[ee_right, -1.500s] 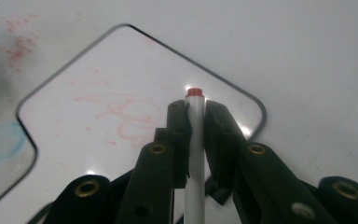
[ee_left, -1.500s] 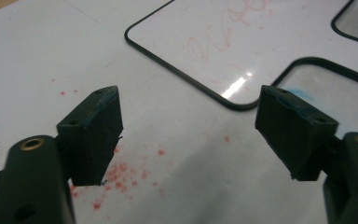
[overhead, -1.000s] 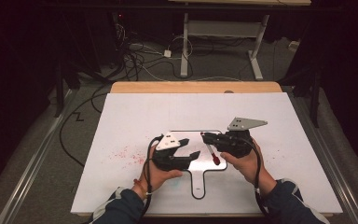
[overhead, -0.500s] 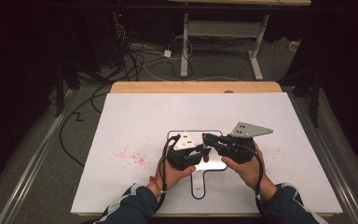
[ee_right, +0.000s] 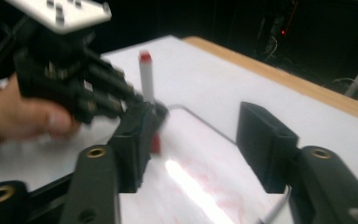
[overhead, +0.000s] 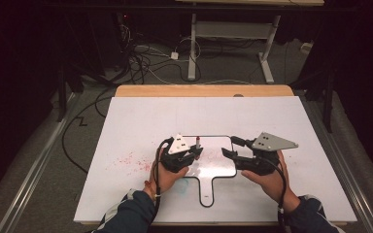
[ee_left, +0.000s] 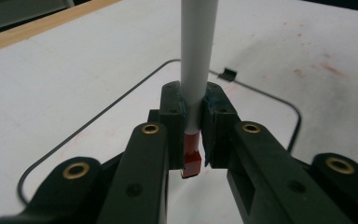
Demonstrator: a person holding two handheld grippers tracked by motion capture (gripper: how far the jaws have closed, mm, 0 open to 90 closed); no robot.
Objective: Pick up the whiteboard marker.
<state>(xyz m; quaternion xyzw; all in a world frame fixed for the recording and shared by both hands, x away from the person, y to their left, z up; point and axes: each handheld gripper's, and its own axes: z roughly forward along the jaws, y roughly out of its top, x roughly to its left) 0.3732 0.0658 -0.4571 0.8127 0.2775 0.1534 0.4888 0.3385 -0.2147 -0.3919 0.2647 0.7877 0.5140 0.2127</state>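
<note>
Dim lab, white worktable (overhead: 141, 121), tangled floor cables (overhead: 141, 58), bench frame (overhead: 233, 34) behind

- The marker (ee_left: 196, 60) has a smooth, faintly glossy grey-white plastic barrel with a shiny red plastic end.
- The left gripper (ee_left: 193, 135) is matt black plastic with brass-coloured metal rivets; its pad edges look rough and carry bluish smears.
- The right gripper (ee_right: 200, 140) is the same matt black plastic with brass rivets, under a matt grey plate.
- The small whiteboard (overhead: 218, 160) is smooth and glossy, catching a bright glare, with a thin black rim.
- The table sheet (overhead: 141, 121) is matt white, speckled with red stains.
- The table edge (overhead: 204, 91) looks like light wood.
</note>
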